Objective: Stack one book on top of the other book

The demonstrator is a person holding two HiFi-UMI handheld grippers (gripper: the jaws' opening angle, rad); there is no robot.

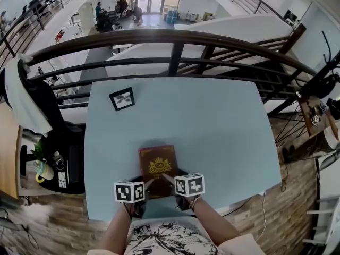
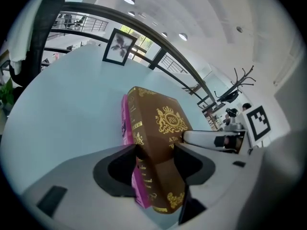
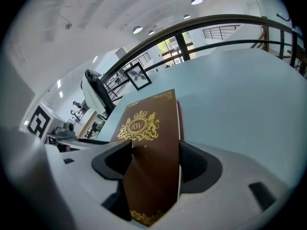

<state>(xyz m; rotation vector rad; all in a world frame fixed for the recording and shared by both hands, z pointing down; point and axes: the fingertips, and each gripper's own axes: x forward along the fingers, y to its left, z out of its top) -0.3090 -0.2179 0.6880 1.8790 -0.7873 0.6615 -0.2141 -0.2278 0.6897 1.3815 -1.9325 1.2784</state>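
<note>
Jaws of L gripper [image 2: 154,150] & R gripper [image 3: 156,147] wide, each clamped on brown book [image 1: 158,166]; pink book [image 2: 125,123] under.

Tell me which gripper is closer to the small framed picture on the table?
Left. The left gripper holds the brown book at its near edge, on the side of the framed picture; the right gripper holds the same edge farther across. Both sit well short of it.

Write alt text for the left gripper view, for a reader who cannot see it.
The left gripper holds a brown book with a gold crest between its jaws, with a pink book directly under it. Behind lies a light blue table with a framed picture near its far edge.
</note>
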